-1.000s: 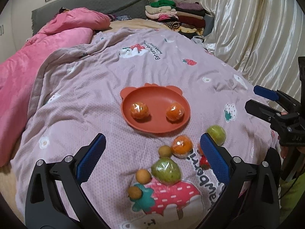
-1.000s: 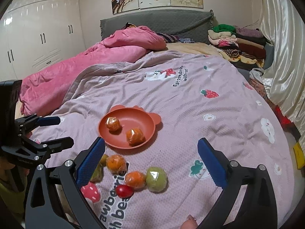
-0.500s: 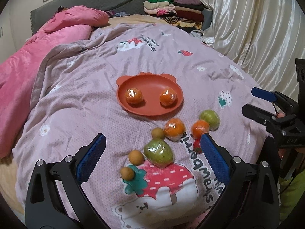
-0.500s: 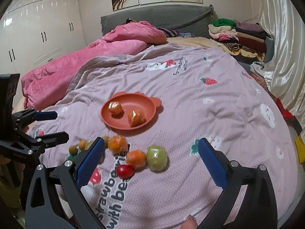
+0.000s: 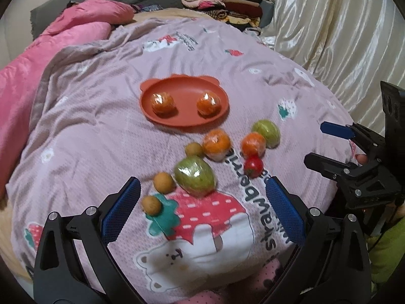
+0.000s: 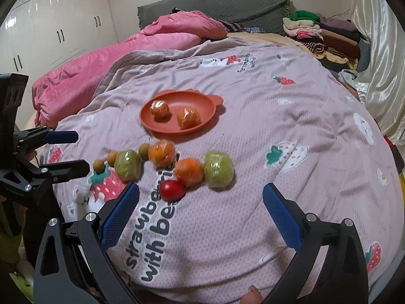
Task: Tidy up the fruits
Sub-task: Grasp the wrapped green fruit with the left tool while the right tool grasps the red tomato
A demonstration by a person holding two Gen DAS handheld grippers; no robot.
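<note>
- Left wrist: left gripper [image 5: 202,202] wide open over the blanket [image 5: 101,116], holding nothing.
- Right gripper [image 6: 201,202] gaping too, tomato [image 6: 172,190] between its fingers.
- Plate [image 5: 184,120] has two oranges.

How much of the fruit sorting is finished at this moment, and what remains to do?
Done: two wrapped oranges lie on the orange plate. In hand: nothing; the left gripper and right gripper are both open and empty. Left, on the blanket: two more oranges, two green fruits, a red tomato and three small brown fruits.
</note>
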